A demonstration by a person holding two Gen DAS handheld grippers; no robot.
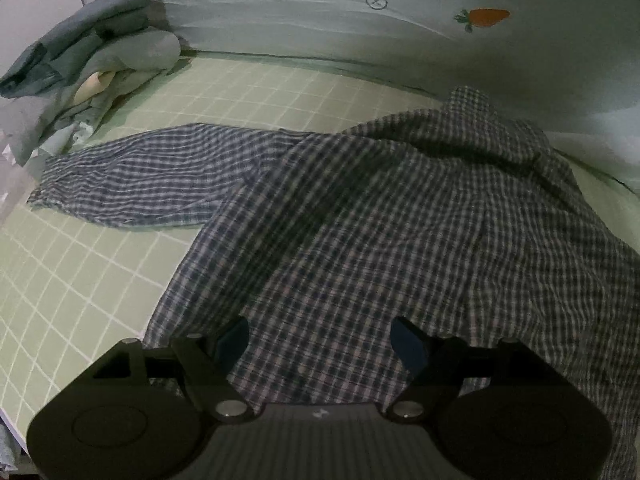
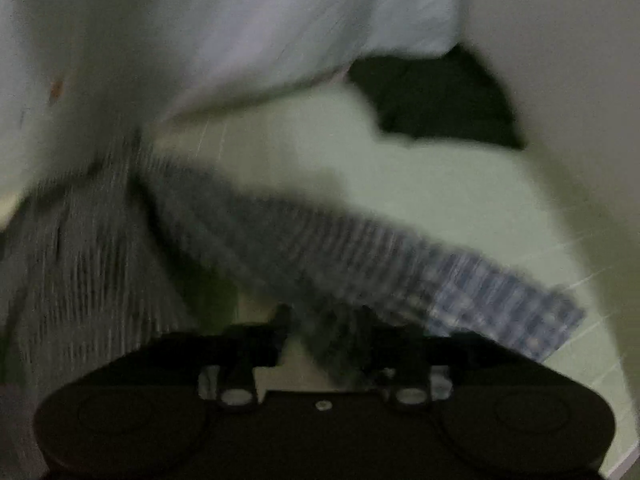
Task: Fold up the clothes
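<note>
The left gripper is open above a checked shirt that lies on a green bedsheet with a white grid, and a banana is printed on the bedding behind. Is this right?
Not quite: the print is an orange carrot, not a banana, as the left wrist view shows. The rest holds: the left gripper is open over the checked shirt on the green gridded bedsheet.

The left gripper (image 1: 320, 340) hovers with jaws wide apart; the right gripper (image 2: 324, 336) is motion-blurred, jaws indistinct.

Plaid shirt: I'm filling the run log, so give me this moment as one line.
shirt: spread on bed | left gripper: open above hem | right gripper: seems shut on sleeve, view blurred
</note>
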